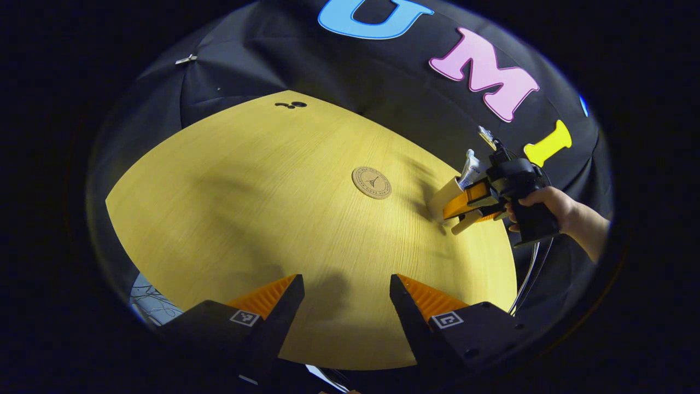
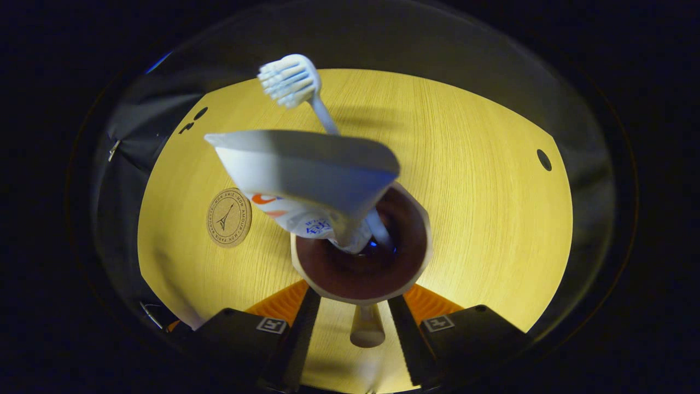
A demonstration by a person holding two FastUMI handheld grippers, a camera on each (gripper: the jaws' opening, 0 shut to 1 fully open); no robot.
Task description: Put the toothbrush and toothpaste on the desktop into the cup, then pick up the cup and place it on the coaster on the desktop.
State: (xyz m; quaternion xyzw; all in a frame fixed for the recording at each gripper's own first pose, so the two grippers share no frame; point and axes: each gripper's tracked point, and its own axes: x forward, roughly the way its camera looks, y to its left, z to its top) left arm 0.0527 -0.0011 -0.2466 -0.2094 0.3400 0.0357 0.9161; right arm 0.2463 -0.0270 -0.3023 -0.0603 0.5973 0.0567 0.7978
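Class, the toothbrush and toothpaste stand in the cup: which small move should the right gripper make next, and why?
Probably lift the cup and carry it toward the coaster. The toothbrush and toothpaste already stand inside, the right gripper brackets the cup's handle, and the coaster is bare.

Left tongs (image 1: 346, 306): jaws spread wide, nothing between them, hovering low over the table (image 1: 246, 191). Right tongs (image 2: 350, 314): jaws drawn in on either side of the cup (image 2: 421, 241); contact unclear. Hand (image 1: 547, 205) wrapped round the right tongs' black grip, forearm bare.
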